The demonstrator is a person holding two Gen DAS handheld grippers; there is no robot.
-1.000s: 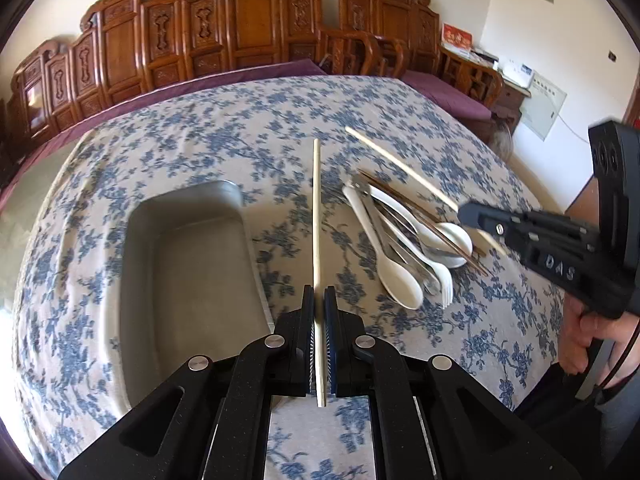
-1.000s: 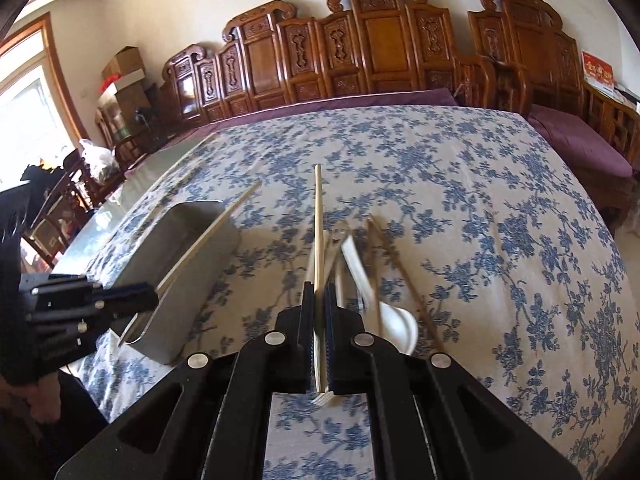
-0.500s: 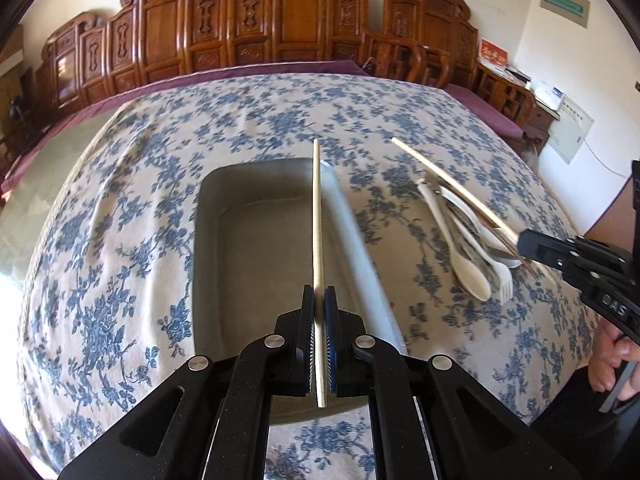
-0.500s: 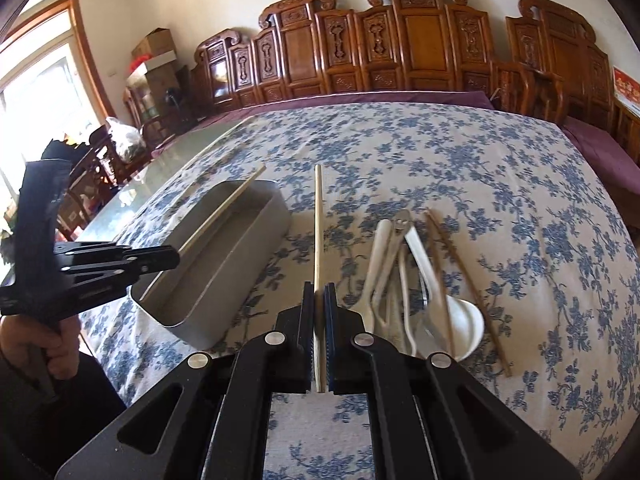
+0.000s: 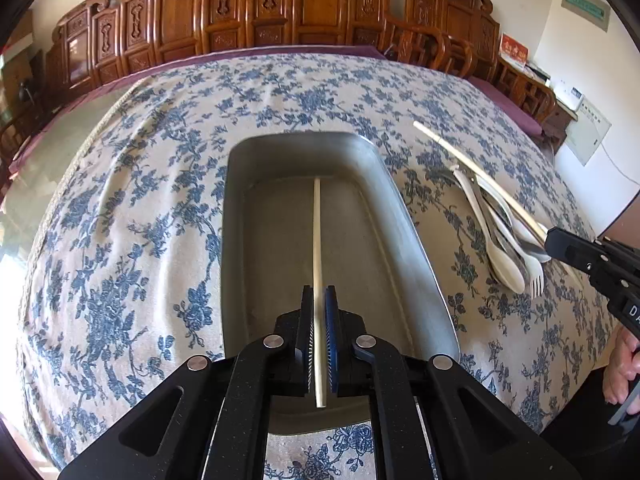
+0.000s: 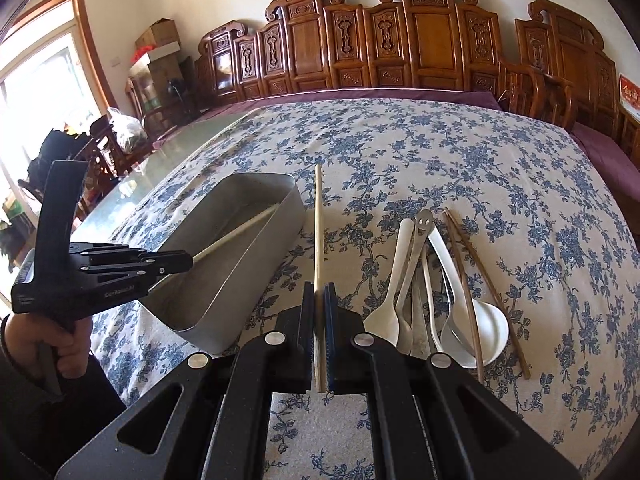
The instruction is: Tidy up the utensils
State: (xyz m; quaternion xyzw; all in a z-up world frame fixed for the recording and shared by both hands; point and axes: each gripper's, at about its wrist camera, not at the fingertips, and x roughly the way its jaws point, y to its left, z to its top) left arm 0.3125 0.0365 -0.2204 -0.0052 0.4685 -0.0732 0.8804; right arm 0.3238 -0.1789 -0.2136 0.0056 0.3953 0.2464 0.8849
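From your left wrist camera, your left tool [image 5: 319, 334] is clenched on a pale slender wooden chopstick [image 5: 317, 248], which points lengthwise over the inside of the long grey metal tray [image 5: 404, 220] lying near the middle of the surface [image 5: 120, 200], a table under a blue-flowered cloth. Whether the far tip touches the tray floor cannot be told. If you release while the stick is tilted, it could bounce against the far wall or come to rest propped on the rim instead of lying flat. From your right wrist camera, your right tool [image 6: 319, 338] is clenched on a second pale wooden chopstick [image 6: 318, 220], held above the cloth just beside the tray's right wall, not over the tray. To its right lies the heap of white plastic spoons and steel cutlery [image 6: 428, 280] with a pair of dark brown chopsticks [image 6: 476, 264] across it. Swinging this stick toward the tray could knock your left tool or the tray wall and shift the tray.
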